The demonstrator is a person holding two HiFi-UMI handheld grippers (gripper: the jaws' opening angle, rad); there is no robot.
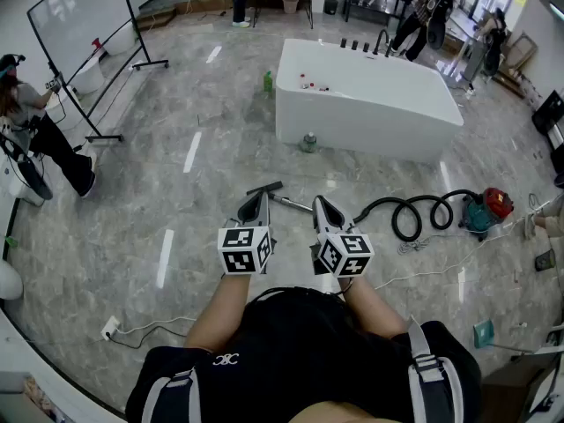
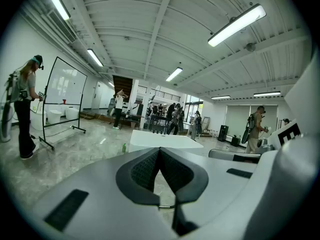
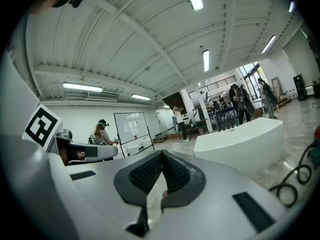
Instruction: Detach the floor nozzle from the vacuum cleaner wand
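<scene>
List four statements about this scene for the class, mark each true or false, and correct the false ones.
1. The left gripper and the right gripper are both shut and empty. True.
2. The floor nozzle is clamped in the right gripper. False: it lies on the floor just ahead of the grippers, and neither touches it.
3. The black hose lies coiled on the floor beside the red vacuum body. True.
4. The whiteboard stands to the right of the white bathtub. False: in the head view it stands far to the bathtub's left.
</scene>
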